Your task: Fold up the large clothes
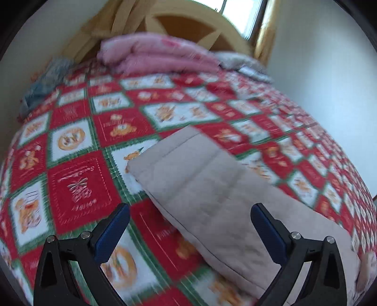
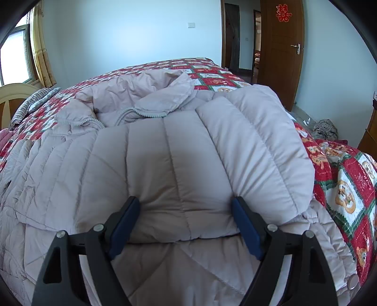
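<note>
We see a bed covered by a red, white and green patchwork quilt (image 2: 348,193) with bear pictures, and on it, filling most of the right wrist view, lies the pale pink-beige quilted puffer coat (image 2: 146,160), its sleeve folded across the body and its collar toward the far edge. Our right gripper (image 2: 186,223) stands wide with the folded sleeve's end between its blue pads, whether pressed we cannot tell, while our left gripper (image 1: 189,233) hangs wide and empty above a blurred coat panel. A red paper character (image 2: 284,12) marks the brown door.
</note>
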The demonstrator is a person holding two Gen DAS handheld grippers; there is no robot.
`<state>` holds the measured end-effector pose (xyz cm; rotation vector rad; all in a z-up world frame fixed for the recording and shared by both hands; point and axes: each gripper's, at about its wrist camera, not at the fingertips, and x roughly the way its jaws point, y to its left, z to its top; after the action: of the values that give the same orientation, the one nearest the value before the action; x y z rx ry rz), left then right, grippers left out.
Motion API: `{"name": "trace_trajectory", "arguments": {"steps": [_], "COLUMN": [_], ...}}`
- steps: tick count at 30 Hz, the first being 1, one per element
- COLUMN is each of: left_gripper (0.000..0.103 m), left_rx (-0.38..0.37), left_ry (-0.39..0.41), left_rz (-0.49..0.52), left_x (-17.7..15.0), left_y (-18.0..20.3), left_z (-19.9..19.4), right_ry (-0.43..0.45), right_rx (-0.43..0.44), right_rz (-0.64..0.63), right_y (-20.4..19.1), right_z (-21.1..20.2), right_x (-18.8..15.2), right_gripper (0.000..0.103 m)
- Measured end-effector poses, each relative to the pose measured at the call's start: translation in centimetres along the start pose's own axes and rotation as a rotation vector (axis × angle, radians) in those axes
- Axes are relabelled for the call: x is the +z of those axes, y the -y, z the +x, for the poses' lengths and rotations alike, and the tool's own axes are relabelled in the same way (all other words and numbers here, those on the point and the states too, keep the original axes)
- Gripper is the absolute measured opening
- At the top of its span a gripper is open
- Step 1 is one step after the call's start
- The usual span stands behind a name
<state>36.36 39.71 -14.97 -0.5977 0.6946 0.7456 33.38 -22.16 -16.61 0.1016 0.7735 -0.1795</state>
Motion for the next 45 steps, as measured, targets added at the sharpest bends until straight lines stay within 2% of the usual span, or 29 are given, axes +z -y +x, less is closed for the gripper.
{"name": "trace_trajectory", "arguments": {"steps": [3, 4, 6, 8, 9, 11, 12, 13, 16, 19, 21, 24, 26, 28, 30, 32, 34, 36, 39, 40, 42, 45], "left_gripper": [0.102, 0.102, 0.092, 0.053, 0.046, 0.012, 0.012, 0.011, 0.009, 0.009, 0.009, 0.009, 0.009, 0.009, 0.009, 0.009, 0.009, 0.009, 0.009, 0.009, 0.01, 0.011], "left_rx": [-0.051, -0.046, -0.014, 0.039, 0.03, -0.043, -0.076, -0.078, -0.128, -0.229, -0.318, -0.528, -0.639, -0.718, -0.811, -0.861, -0.903, -0.874, -0.798, -0.779, -0.759, -0.76], "left_ry": [-0.114, -0.094, -0.057, -0.018, -0.013, -0.022, -0.038, -0.039, -0.003, 0.103, 0.191, 0.28, 0.327, 0.337, 0.315, 0.278, 0.204, 0.148, -0.016, -0.076, -0.139, -0.164], "left_rz": [-0.061, -0.055, -0.027, 0.002, 0.003, 0.009, 0.021, 0.032, 0.054, 0.123, 0.232, 0.408, 0.543, 0.649, 0.766, 0.839, 0.927, 0.995, 1.051, 1.051, 1.046, 1.054], "left_x": [-0.1, -0.2, -0.5, -1.3, -1.3, -0.9, -0.8, -0.4, 0.2, 0.5, -0.4, -3.5, -7.1, -10.6, -15.6, -19.3, -24.1, -27.8, -31.5, -32.2, -32.8, -32.8], "left_y": [-1.0, -1.0, -0.3, 0.3, 0.3, 0.1, 0.2, 0.2, 1.1, 3.9, 7.4, 12.6, 16.3, 18.8, 21.4, 22.6, 24.1, 25.0, 25.8, 26.0, 26.3, 26.4], "left_z": [2.7, 3.0, 2.7, 2.3, 2.3, 2.6, 2.7, 3.1, 1.3, -3.5, -8.0, -15.1, -19.6, -22.5, -25.0, -25.8, -26.0, -24.9, -21.1, -20.0, -18.6, -18.4], "right_ry": [-0.001, -0.001, -0.001, -0.001, -0.001, -0.002, -0.001, -0.001, -0.001, -0.001, -0.001, 0.0, 0.001, 0.003, 0.004, 0.005, 0.009, 0.011, 0.01, 0.01, 0.011, 0.011], "right_rx": [-0.002, -0.003, -0.006, -0.006, -0.006, -0.006, -0.007, -0.007, -0.005, -0.003, -0.001, 0.001, 0.004, 0.008, 0.021, 0.043, 0.069, 0.081, 0.08, 0.082, 0.089, 0.093], "right_rz": [-0.003, -0.004, -0.006, -0.007, -0.007, -0.007, -0.008, -0.008, -0.007, -0.005, -0.004, -0.001, 0.001, 0.005, 0.017, 0.037, 0.064, 0.075, 0.072, 0.073, 0.077, 0.077], "right_y": [0.0, 0.0, 0.0, 0.1, 0.1, 0.1, 0.1, 0.1, 0.1, 0.1, 0.1, 0.2, 0.2, 0.3, 0.5, 0.9, 1.4, 1.7, 1.5, 1.5, 1.6, 1.5], "right_z": [0.0, 0.1, 0.1, 0.1, 0.1, 0.1, 0.1, 0.1, 0.1, 0.1, 0.1, 0.1, 0.0, 0.0, 0.0, -0.1, -0.2, -0.2, -0.2, -0.2, -0.2, -0.3], "right_x": [0.0, 0.0, 0.0, 0.0, 0.0, 0.0, 0.0, 0.0, 0.0, 0.0, 0.0, 0.0, 0.0, -0.1, -0.1, -0.1, -0.1, -0.2, -0.1, -0.1, -0.1, -0.2], "right_gripper": [0.084, 0.084, 0.084, 0.084, 0.084, 0.084, 0.084, 0.084, 0.084, 0.084, 0.084, 0.084, 0.084, 0.084, 0.085, 0.085, 0.085, 0.085, 0.085, 0.086, 0.086, 0.088]}}
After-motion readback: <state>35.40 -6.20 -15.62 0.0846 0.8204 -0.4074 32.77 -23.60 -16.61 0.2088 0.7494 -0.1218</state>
